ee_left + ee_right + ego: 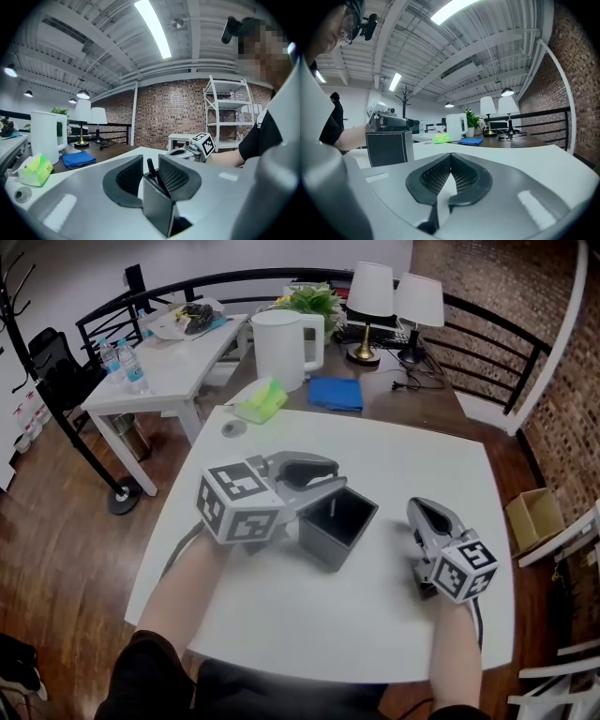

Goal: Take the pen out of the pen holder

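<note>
A dark grey square pen holder [339, 521] stands in the middle of the white table [281, 615]. My left gripper [330, 476] hovers over its near-left corner, jaws open. In the left gripper view the holder's corner [157, 206] sits just below the gripper [150, 159], and a black pen [152, 171] sticks up out of it between the pads, leaning toward the right one; the left pad stands apart from it. My right gripper [418, 509] rests low on the table to the right of the holder, shut on nothing [450, 157]. It looks across at the holder [389, 147].
At the table's far edge lie a yellow-green packet [261, 401] and a small round disc [233, 428]. Behind them, a wooden desk carries a white jug [281, 348], a blue cloth [336, 393] and two lamps [370, 296]. A second white table [159, 371] stands at far left.
</note>
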Tool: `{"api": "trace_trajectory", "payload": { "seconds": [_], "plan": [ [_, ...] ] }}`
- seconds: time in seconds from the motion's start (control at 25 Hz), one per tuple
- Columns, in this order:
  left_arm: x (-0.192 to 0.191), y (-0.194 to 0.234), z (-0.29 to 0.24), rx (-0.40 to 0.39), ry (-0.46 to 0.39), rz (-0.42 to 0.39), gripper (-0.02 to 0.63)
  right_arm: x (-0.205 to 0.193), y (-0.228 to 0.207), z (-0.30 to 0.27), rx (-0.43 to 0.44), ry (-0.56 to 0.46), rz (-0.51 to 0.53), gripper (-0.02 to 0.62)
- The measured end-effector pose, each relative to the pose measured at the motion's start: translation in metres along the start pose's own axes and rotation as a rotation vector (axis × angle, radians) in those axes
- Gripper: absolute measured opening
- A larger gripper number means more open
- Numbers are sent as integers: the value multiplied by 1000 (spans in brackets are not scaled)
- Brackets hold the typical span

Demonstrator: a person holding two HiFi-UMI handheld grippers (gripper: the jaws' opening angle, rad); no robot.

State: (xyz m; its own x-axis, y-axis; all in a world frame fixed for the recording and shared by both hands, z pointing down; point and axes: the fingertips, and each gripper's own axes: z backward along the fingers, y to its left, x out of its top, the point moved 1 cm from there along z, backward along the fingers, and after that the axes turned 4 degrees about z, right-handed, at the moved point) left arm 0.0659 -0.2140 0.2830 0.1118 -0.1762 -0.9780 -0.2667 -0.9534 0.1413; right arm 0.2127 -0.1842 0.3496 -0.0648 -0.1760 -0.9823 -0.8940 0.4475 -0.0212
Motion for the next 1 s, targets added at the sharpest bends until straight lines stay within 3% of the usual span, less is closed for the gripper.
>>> {"api": "trace_trajectory", "payload": {
  "seconds": [0.12, 0.44, 0.68, 0.84, 1.0],
  "plan": [
    [0, -6, -1, -21, 0, -16, 43, 0, 1, -1, 2, 1, -2, 14],
    [16, -15, 5, -61, -63, 14, 26, 0, -1, -1, 0, 1, -1, 14],
    [47, -8, 26, -69, -195, 112, 26, -1, -2, 1, -5, 1, -6, 14],
    [71, 4, 57, -95, -326, 222, 26, 0, -2, 0, -2, 1, -3, 14],
    [94, 16, 94, -131, -456, 278, 26, 0, -3, -2, -2, 4, -2, 14]
  ]
}}
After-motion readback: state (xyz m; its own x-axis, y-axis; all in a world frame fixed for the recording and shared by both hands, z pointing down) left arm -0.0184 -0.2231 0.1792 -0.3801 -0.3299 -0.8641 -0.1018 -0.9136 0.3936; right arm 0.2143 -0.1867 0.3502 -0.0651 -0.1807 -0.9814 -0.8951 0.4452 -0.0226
